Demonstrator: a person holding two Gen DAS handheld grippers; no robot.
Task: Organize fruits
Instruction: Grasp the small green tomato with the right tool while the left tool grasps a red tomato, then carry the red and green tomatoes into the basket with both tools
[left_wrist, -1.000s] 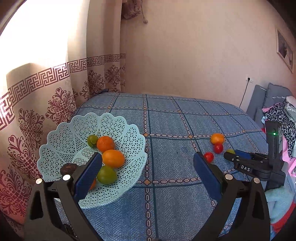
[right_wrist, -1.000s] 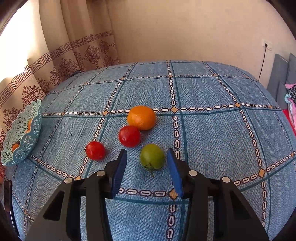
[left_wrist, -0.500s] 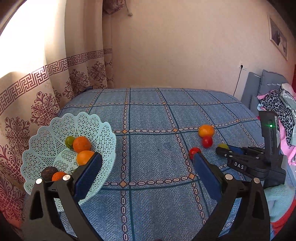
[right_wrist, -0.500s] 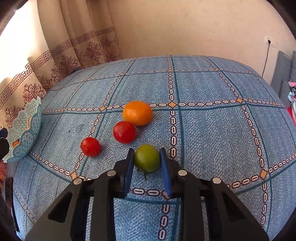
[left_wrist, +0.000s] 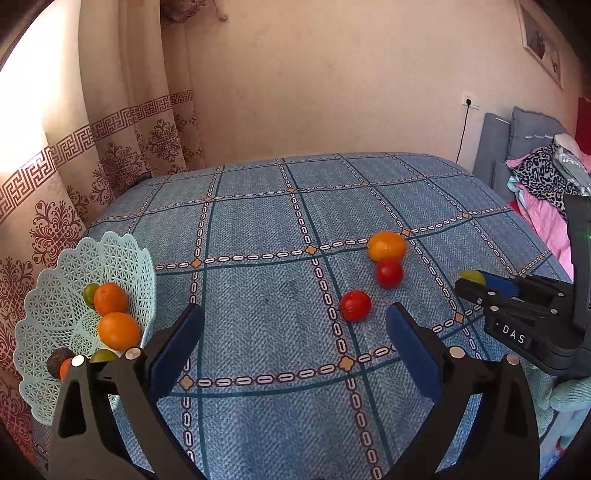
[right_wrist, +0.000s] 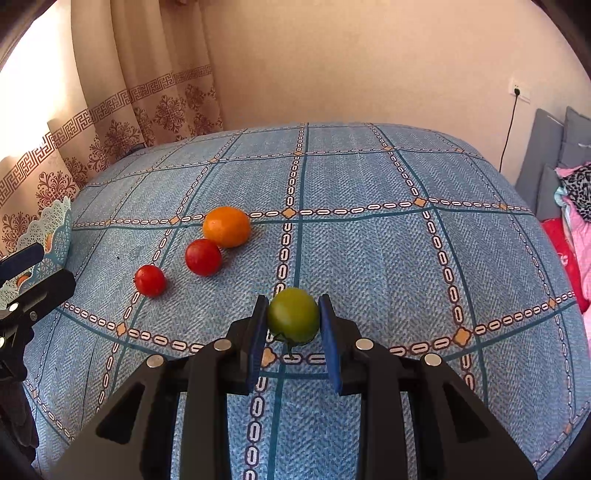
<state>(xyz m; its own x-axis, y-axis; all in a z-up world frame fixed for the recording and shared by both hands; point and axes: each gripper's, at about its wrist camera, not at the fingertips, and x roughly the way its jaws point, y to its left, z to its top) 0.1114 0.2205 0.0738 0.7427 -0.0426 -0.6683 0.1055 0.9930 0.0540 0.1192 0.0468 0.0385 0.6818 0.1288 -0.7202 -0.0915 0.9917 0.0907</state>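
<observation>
The basket (left_wrist: 55, 314) at the left edge of the bed (left_wrist: 258, 295) already holds about 6 fruits, oranges and green ones among them. The right hand-held gripper (right_wrist: 293, 321) pinches a green tomato (right_wrist: 293, 315) between its blue pads, just above the cover. 3 fruits lie loose: an orange (right_wrist: 226, 226) touching a red tomato (right_wrist: 203, 257), another red tomato (right_wrist: 149, 280) near them. The left hand-held gripper (left_wrist: 291, 336) hangs spread and empty beside the basket. Roughly 4 pieces remain to be moved
</observation>
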